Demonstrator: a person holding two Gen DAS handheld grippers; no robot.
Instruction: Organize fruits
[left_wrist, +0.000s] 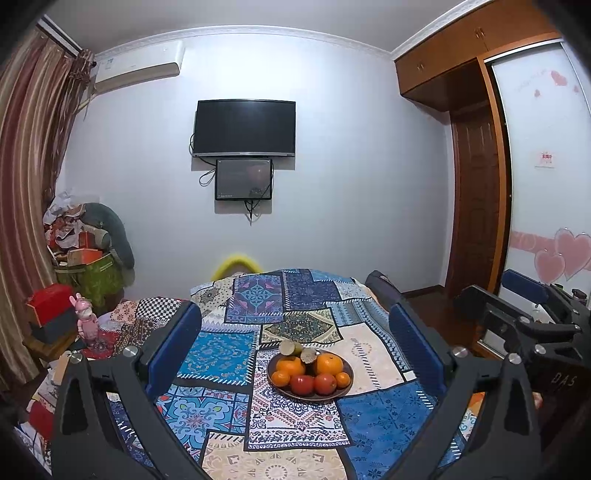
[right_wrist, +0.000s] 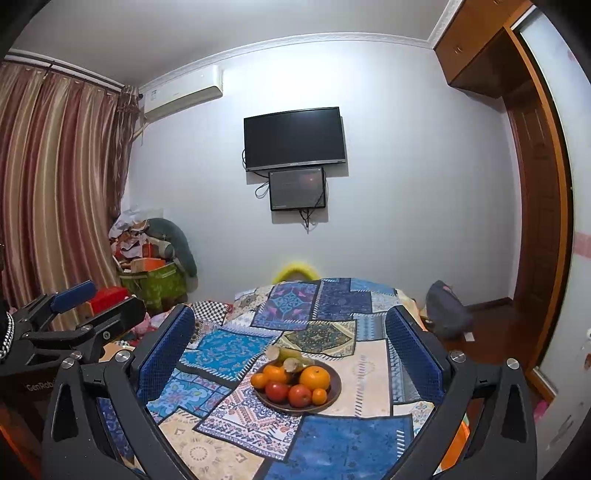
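A shallow round brown bowl (left_wrist: 310, 396) sits on the patchwork cloth in blues and creams (left_wrist: 384, 417) that covers the table. In it lie 4 oranges (left_wrist: 330, 363), 2 red tomatoes (left_wrist: 302, 384) at the near rim, and 2 greenish cut stalks (left_wrist: 290, 347) at the far rim. The left black gripper with blue pads (left_wrist: 295, 325) hangs above the cloth, jaws spread wide, holding nothing. The right black gripper with blue pads (right_wrist: 291, 326) hangs likewise, jaws spread and empty, the bowl between its fingers in view. A dark television (right_wrist: 294, 138) hangs on the wall.
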